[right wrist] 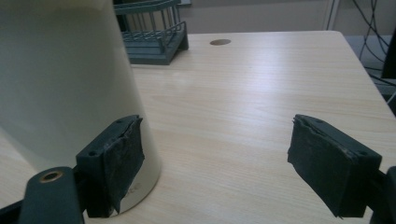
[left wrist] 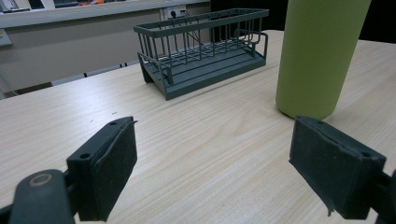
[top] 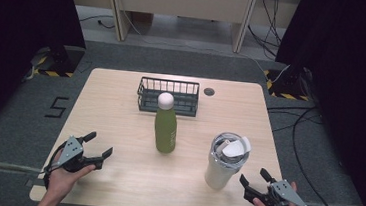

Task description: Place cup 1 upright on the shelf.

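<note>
We hold both grippers, left [top: 100,145] and right [top: 253,175], fingers spread empty, flanking bottle [top: 165,124] and tumbler [top: 223,161], ready to reach.

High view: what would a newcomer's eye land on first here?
The green bottle with its white cap stands upright mid-table, just in front of the dark wire basket. To its right stands a white tumbler beside the open right gripper, while the left gripper waits open at the near left.
</note>
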Action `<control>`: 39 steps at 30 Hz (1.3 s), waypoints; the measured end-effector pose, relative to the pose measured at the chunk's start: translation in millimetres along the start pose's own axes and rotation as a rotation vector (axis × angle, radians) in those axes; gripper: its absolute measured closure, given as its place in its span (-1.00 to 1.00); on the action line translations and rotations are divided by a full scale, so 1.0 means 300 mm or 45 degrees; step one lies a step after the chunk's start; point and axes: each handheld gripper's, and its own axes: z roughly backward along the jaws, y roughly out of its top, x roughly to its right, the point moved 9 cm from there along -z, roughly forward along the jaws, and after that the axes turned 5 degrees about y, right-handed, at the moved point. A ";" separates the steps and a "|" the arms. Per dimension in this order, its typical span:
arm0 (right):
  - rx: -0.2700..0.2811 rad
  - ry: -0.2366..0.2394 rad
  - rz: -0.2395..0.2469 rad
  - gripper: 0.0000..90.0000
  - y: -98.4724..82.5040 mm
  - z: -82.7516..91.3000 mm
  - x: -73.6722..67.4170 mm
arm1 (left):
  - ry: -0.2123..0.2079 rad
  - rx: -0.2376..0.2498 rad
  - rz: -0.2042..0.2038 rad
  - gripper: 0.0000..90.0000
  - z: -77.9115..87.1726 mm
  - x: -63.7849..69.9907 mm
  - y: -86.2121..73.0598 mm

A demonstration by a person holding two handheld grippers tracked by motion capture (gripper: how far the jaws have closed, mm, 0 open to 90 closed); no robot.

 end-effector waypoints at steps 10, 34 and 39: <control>-0.026 0.126 0.072 -0.87 0.003 -0.002 -0.092 | 0.001 0.004 0.004 -0.68 0.005 0.000 0.001; 0.047 0.271 0.154 -0.99 0.079 -0.041 -0.224 | 0.010 0.006 0.022 -0.68 0.000 -0.008 -0.001; 0.066 0.282 0.181 -0.99 0.100 -0.073 -0.240 | 0.005 0.005 0.026 -0.68 -0.002 -0.005 -0.002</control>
